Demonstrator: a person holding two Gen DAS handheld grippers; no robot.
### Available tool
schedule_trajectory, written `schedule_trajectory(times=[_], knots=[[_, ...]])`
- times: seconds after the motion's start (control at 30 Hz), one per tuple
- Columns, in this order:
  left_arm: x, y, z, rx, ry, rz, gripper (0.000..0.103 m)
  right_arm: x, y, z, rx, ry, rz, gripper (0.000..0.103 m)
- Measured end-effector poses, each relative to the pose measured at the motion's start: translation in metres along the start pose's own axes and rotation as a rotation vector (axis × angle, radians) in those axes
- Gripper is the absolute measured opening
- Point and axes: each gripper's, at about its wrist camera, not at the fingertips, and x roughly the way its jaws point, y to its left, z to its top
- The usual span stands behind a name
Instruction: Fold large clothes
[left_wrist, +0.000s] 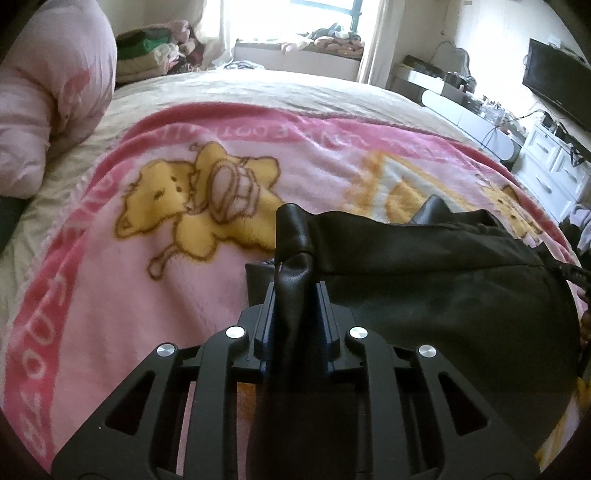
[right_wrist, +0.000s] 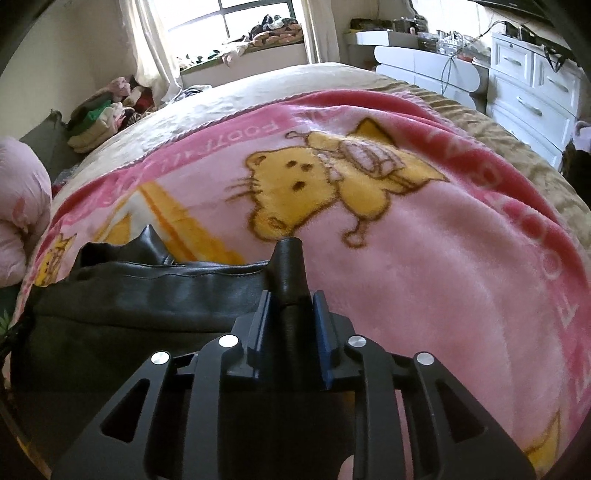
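Black leather-like fabric, a large garment (left_wrist: 443, 280), is seen laid across the pink cartoon blanket (left_wrist: 147, 258) that covers the bed (left_wrist: 258, 85). One bunched corner is set in each claw. The step in hand is judged to be the setting-down of a fold: the folded edge is stretched between the two claws and brought low over the blanket.

Left claw (left_wrist: 293, 291): a rolled corner of the garment is caught between the fingers and stands up past the tips. The jaws are parted only narrowly. Whether the pads press or merely flank the fabric cannot be told for certain; a loosening hold is judged.

Right claw (right_wrist: 290, 299): the same is noted, a dark roll of the garment (right_wrist: 129, 306) is stood between narrowly parted blue-edged fingers (right_wrist: 321, 325), with some gap visible at the right side.

The next move is judged to call for a full release, both claws drawn clear without the edge being dragged, and the next fold line then found.
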Motion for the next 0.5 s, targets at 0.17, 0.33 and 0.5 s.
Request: schedule_trajectory(times=[0.17,0.33,0.5], knots=[[-0.007,-0.002,0.000,0.007,0.005,0.017,0.027,-0.018,-0.003,-0.005,0.007,-0.011,-0.014,0.051],[-0.022,-0.003,0.002,-0.007,-0.007,0.031,0.060,-0.041,-0.016,-0.022,0.047,-0.012,0.021,0.074],[-0.043,-0.011,0.002,0.007,-0.019,0.029,0.085,-0.074,-0.025,-0.040,0.061,-0.031,0.086,0.091]])
